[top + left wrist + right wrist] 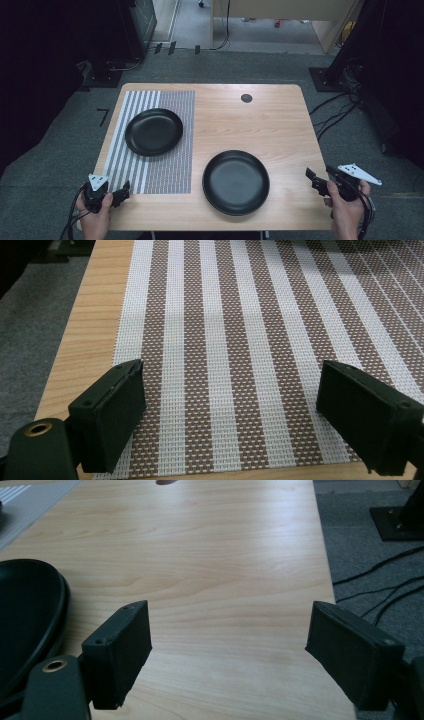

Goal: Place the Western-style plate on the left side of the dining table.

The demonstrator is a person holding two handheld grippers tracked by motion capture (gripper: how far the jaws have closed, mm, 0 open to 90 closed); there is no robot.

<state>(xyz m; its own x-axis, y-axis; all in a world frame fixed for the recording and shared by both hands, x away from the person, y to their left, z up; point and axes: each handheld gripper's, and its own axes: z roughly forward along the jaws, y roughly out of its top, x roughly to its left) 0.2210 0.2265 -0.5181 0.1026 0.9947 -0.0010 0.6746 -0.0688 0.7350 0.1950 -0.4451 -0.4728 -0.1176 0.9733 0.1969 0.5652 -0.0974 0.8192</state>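
One black plate (153,131) lies on a brown-and-white striped placemat (170,165) at the table's left. A second black plate (235,182) rests on bare wood near the front middle, and its rim (25,620) appears at the left of the right gripper view. My left gripper (120,192) hovers over the mat's front left corner. Its jaws stand open over the weave (240,315) with nothing between them (231,380). My right gripper (314,179) is at the table's front right edge, to the right of the second plate. It is open and empty (227,617).
The wooden table (250,120) has a dark round hole (246,98) near its far edge. Bare wood lies between the second plate and the right edge. Cables (335,112) trail over the grey carpet to the right, and dark stands sit beyond the far corners.
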